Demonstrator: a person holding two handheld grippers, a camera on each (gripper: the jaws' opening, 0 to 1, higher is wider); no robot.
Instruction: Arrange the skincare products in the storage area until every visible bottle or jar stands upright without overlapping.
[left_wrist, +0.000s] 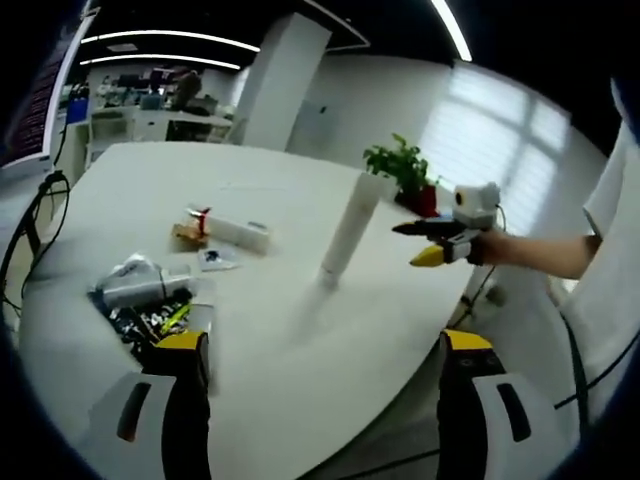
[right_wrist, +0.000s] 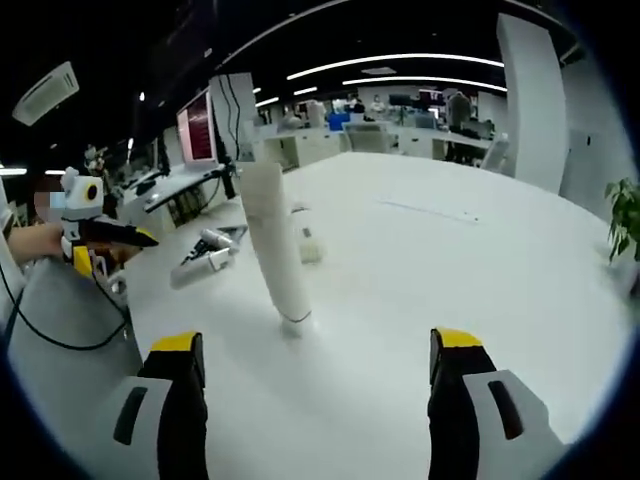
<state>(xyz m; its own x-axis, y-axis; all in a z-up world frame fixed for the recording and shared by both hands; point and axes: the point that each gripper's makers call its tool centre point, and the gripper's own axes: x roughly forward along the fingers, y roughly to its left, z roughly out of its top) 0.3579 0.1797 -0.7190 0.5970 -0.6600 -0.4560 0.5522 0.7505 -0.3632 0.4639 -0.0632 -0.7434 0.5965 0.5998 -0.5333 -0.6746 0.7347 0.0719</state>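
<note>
Left gripper (left_wrist: 325, 365): jaws spread wide, nothing held; right gripper (right_wrist: 310, 365): jaws likewise wide apart and empty, judged ready for a pick

Tall white plastic tube (left_wrist: 349, 230): stood on its cap on the round white table (left_wrist: 300, 330), ahead between the jaws, apparently already placed upright

Clear bag of dark small items (left_wrist: 150, 300): lain flat, just beyond the left jaw

Short white tube with red end (left_wrist: 228, 230): lain on its side, farther off, judged yet to be righted

Potted green plant (left_wrist: 405, 172): farthest, at the table edge
</note>
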